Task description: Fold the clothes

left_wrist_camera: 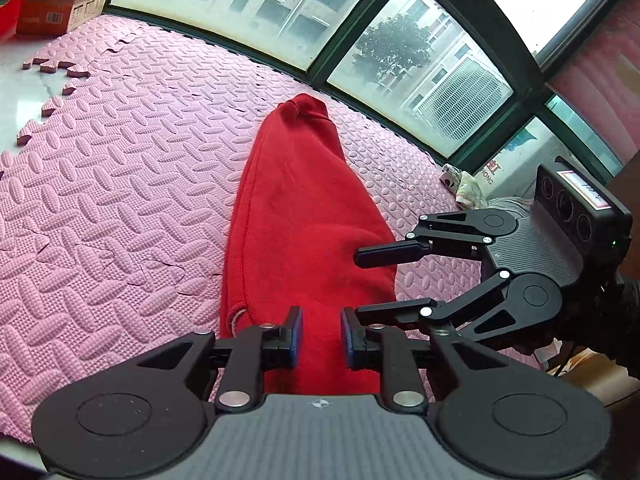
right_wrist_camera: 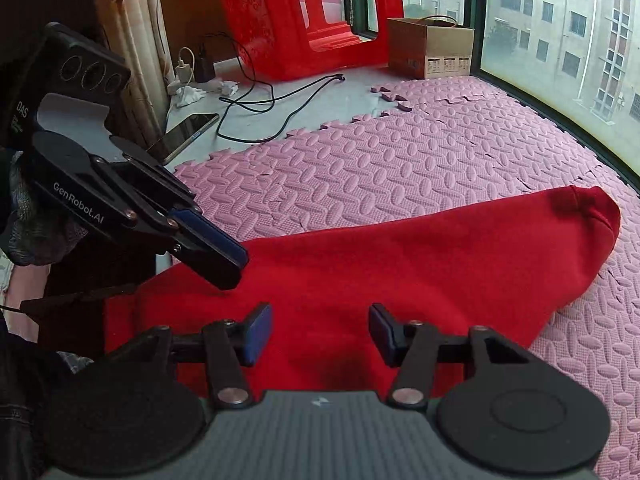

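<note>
Both grippers, left gripper (left_wrist_camera: 322, 334) and right gripper (right_wrist_camera: 320, 334), gape over red garment (left_wrist_camera: 304, 216).

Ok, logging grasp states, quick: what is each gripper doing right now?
Left gripper: open, holding nothing, above the red garment.
Right gripper: open, holding nothing, also over the garment.

A room in a flat: pink foam mat (right_wrist_camera: 420, 152) by a big window (left_wrist_camera: 400, 40), curtain (right_wrist_camera: 132, 32), phone (right_wrist_camera: 184, 136) charging on the floor, cardboard box (right_wrist_camera: 430, 48), red plastic stool (right_wrist_camera: 304, 20).
</note>
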A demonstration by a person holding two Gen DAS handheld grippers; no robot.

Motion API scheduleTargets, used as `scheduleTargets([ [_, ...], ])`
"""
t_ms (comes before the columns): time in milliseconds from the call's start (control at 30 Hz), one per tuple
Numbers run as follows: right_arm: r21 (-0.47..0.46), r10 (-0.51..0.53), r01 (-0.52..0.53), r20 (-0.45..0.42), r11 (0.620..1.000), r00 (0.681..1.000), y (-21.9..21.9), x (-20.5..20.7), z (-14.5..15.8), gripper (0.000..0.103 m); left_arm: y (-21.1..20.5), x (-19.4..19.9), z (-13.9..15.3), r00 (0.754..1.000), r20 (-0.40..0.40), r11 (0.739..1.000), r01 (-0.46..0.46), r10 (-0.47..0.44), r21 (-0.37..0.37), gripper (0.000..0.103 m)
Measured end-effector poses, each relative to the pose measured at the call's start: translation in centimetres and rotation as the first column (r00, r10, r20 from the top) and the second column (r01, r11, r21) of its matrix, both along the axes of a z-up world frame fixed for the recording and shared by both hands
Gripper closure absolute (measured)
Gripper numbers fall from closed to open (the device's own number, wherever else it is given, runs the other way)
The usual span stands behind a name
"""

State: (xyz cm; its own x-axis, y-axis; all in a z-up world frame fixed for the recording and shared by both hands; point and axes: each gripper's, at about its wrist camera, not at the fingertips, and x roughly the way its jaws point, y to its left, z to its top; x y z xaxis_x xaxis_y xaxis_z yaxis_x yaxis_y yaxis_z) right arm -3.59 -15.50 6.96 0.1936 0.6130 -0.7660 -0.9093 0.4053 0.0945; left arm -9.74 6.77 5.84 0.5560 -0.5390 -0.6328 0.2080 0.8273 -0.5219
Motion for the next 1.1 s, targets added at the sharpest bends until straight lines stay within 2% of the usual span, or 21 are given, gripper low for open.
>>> scheduleTargets([
  [100,0.014,0.004,-0.004,-0.016,1.0,1.0,0.1,-1.6,-0.4,0.048,-0.1,-0.8,-0.5,1.0,0.002,0.998,0.014,-0.015,0.06,0.08],
  [233,-0.01,0.005,-0.004,0.025,1.0,1.0,0.6,-2.8,-1.2,0.048,0.1,-1.1,-1.2,1.0,-0.007,0.994,-0.001,0.001,0.112,0.081],
  [400,0.005,-0.009,0.009,0.006,1.0,1.0,0.0,-2.8,-1.0,0.045,0.3,-1.4,-0.7,1.0,0.009,0.993,0.007,-0.008,0.12,0.08],
  [600,0.041,-0.032,0.033,-0.025,0.999,0.999,-0.8,-2.2,-0.5,0.045,0.5,-1.0,-0.2,1.0,0.002,0.996,-0.017,0.017,0.093,0.08],
  [700,0.091,-0.07,0.074,-0.052,0.993,0.996,-1.7,-0.9,0.6,0.045,0.4,-0.5,0.3,1.0,0.02,0.996,-0.025,0.023,0.082,0.077],
  [833,0.125,-0.184,0.19,-0.062,0.974,0.981,-3.3,2.5,1.5,0.045,-0.2,0.9,0.7,0.999,0.029,0.997,-0.03,0.028,0.068,0.076],
  [1100,0.135,-0.432,0.439,-0.081,0.888,0.898,-6.4,11.0,0.3,0.045,-2.2,3.9,0.8,1.0,0.018,0.998,0.009,-0.01,0.068,0.071],
])
